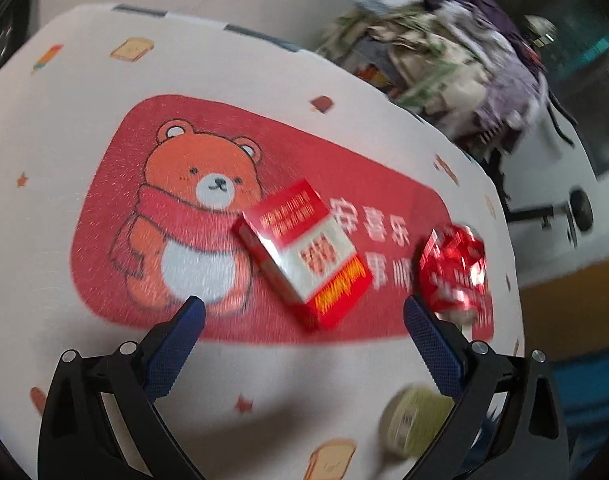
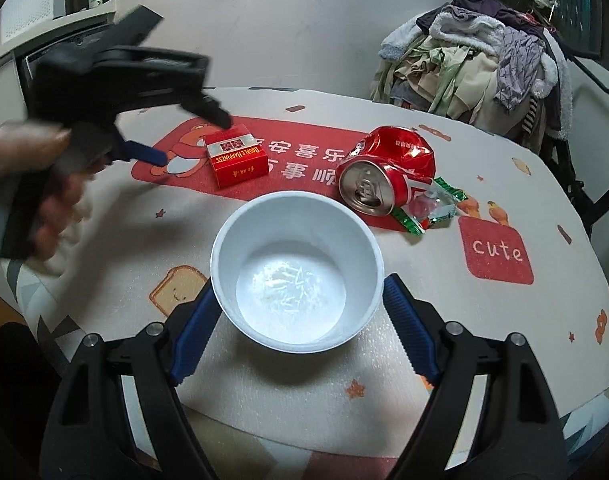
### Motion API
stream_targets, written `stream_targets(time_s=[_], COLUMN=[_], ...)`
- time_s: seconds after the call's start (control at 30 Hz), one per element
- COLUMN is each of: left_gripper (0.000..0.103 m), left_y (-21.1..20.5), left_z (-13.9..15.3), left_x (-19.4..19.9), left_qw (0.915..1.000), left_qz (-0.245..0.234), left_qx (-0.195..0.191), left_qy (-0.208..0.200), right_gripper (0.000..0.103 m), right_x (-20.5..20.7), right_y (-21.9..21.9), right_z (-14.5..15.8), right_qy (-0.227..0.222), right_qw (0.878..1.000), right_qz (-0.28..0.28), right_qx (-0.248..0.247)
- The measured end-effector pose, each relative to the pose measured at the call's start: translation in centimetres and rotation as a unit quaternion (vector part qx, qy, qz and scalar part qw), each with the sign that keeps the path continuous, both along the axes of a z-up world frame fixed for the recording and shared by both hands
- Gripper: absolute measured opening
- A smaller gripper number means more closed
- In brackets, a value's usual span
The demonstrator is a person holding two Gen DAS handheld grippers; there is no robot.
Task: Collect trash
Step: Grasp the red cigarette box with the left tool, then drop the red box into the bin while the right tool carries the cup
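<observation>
Trash on worktop (image 2: 504, 320): red cigarette box (image 2: 238, 155) upper centre-left, crushed red can (image 2: 386, 172) and green wrapper (image 2: 432, 208) to its right. White bowl (image 2: 296, 264), only residue inside, clamped in right tool (image 2: 300, 308). Left tool (image 1: 304, 312) apart, empty.

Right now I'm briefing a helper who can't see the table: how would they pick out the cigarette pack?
Start at the big red panel with the cartoon bear on the tablecloth. The cigarette pack lies on that panel beside the bear, left of the crushed red can. Unlike the can, it is a flat-sided red box with a white band and gold lettering.
</observation>
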State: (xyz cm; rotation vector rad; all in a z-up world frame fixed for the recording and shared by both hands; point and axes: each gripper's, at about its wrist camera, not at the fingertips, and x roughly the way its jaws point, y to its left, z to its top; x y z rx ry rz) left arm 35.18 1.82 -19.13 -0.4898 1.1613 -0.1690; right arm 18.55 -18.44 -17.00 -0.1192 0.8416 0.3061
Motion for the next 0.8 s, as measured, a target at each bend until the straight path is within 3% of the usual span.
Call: stream_targets(time_s=[0.27, 0.33, 0.4, 0.57, 0.63, 0.67, 0.7, 0.8], left_gripper=[0.097, 0.097, 0.097, 0.092, 0.089, 0.085, 0.08, 0.069], left_y=[-1.3, -1.8, -2.3, -4.1, -4.1, -4.0, -4.0, -3.6], left_z=[-1.3, -1.2, -1.2, -1.4, -1.4, -1.4, -1.3, -1.0], left_x=[3.7, 4.3, 4.7, 4.9, 4.6, 4.4, 4.1, 3.3], left_qw=[0.9988, 0.9981, 0.9969, 0.9893, 0.9882, 0.9876, 0.9877, 0.9901], left_qz=[0.028, 0.032, 0.036, 0.007, 0.003, 0.001, -0.004, -0.031], left_qx=[0.03, 0.049, 0.068, 0.145, 0.153, 0.157, 0.156, 0.135], left_qy=[0.026, 0.021, 0.017, 0.007, 0.0, -0.002, -0.008, -0.022], right_gripper=[0.077, 0.072, 0.056, 0.054, 0.073, 0.092, 0.097, 0.096], right_x=[-0.6, -0.6, -0.4, -0.4, -0.7, -0.7, -0.7, -0.2], right_y=[-0.6, -0.8, -1.0, -1.5, -1.5, -1.5, -1.3, -0.5], right_z=[-0.1, -0.4, -1.3, -2.6, -2.1, -2.0, -1.7, -1.7], right_qy=[0.01, 0.021, 0.05, 0.076, 0.06, 0.053, 0.042, 0.028], right_qw=[1.0, 1.0, 0.999, 0.996, 0.997, 0.998, 0.998, 1.0], right_qz=[-0.001, 0.001, -0.004, -0.012, -0.017, -0.018, -0.017, -0.004], right_qx=[0.005, 0.017, 0.022, 0.045, 0.038, 0.034, 0.031, 0.005])
